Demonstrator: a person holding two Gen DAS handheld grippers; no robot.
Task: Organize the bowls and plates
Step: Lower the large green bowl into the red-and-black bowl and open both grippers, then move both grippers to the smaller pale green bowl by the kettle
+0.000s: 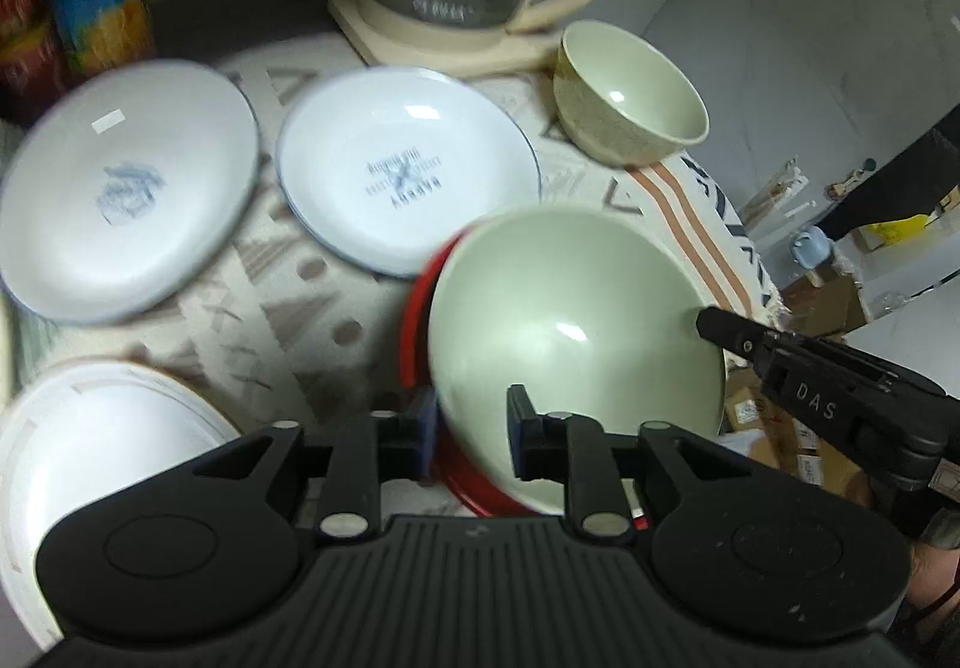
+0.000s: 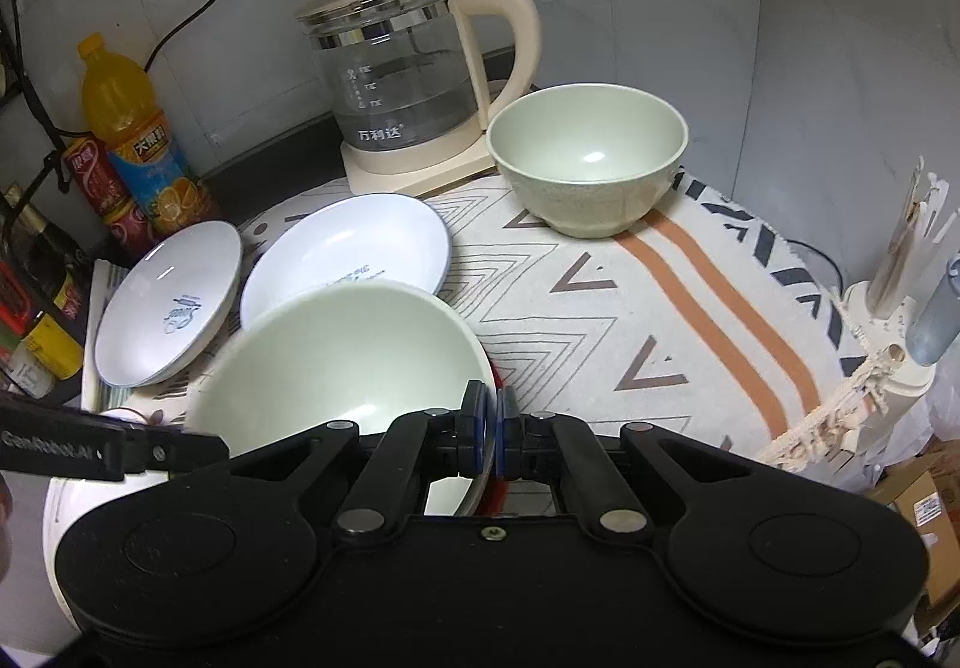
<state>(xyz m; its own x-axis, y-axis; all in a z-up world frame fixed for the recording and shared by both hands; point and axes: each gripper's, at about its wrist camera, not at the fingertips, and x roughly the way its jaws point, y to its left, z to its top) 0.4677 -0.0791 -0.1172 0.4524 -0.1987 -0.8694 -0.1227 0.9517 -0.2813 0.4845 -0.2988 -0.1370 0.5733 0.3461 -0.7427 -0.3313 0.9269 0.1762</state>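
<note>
Big bowl (image 2: 342, 356), pale green inside and red outside, tilted up over the patterned cloth (image 2: 600, 320), pinched at two places on its rim. Right gripper (image 2: 490, 431) narrowed onto the rim at the bowl's right edge, wall between the blue pads. Left gripper (image 1: 471, 428) astride the near rim, one finger outside on the red, one inside on the green; contact of the pads hard to judge through blur. Just left of the bowl, two white plates (image 2: 345, 248) (image 2: 168, 302) with blue print, side by side. Below the bowl's left side, part of another white plate (image 1: 90, 446). Beyond the bowl, well apart, small green bowl (image 2: 585, 158) upright on the cloth. Just behind that, glass kettle (image 2: 408, 80) on a cream base. Far left of the bowl, orange bottle (image 2: 129, 128) and red cans (image 2: 96, 182).
</note>
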